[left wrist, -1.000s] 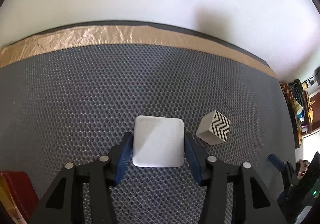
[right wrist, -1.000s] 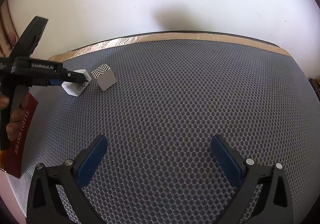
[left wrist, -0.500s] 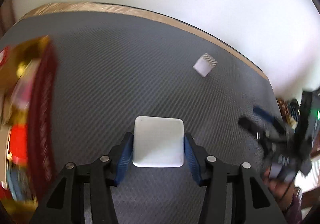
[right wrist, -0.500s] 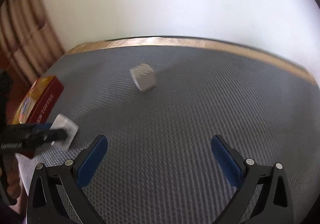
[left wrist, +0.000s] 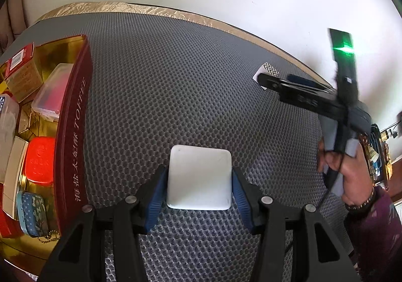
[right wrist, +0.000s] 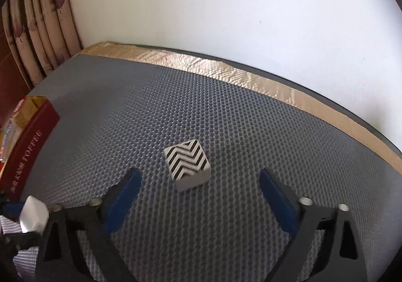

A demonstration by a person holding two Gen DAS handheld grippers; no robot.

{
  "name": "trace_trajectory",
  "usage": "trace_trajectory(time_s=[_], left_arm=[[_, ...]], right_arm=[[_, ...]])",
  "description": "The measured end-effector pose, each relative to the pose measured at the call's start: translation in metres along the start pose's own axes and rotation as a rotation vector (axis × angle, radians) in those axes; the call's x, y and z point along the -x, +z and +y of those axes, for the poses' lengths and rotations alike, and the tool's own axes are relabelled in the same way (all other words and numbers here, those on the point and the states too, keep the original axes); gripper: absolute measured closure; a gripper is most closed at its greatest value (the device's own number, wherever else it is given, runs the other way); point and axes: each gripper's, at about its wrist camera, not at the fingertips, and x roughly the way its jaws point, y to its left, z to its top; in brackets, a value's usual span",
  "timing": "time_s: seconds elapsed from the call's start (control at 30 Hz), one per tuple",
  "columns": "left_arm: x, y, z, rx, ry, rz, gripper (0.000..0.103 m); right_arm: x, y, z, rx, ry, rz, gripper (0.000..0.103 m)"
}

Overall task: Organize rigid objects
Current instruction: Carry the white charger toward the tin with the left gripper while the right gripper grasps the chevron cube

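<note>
Left gripper [left wrist: 198, 196] is gripping the white box [left wrist: 199, 177] near the tin [left wrist: 72, 131]; right gripper [right wrist: 198, 189], open, has just been closing around the cube [right wrist: 187, 163], needing a squeeze next.

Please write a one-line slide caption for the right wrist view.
Right gripper, jaws closing but still apart, approaches the zigzag-patterned cube on the grey mat.

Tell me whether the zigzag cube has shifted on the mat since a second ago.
Cannot tell. Both cameras swung, so the zigzag cube changes place in each view; against the tan tape edge no clear shift shows. The right tool, jaws just closing, flanks it without touching.
</note>
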Motion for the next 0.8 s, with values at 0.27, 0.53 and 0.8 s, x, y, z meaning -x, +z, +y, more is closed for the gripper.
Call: trace_trajectory(time_s=[0.27, 0.53, 0.8], left_arm=[[0.004, -0.005, 0.001, 0.017, -0.019, -0.013, 0.05], [0.012, -0.021, 0.002, -0.026, -0.021, -0.064, 0.048], [0.043, -0.044, 0.003, -0.021, -0.055, -0.075, 0.048]], right_arm=[[0.006, -0.007, 0.003, -0.028, 0.018, 0.014, 0.076], [0.073, -0.078, 0.028, -0.136, 0.078, -0.06, 0.076], [0.088, -0.106, 0.035, -0.231, 0.089, -0.093, 0.076]])
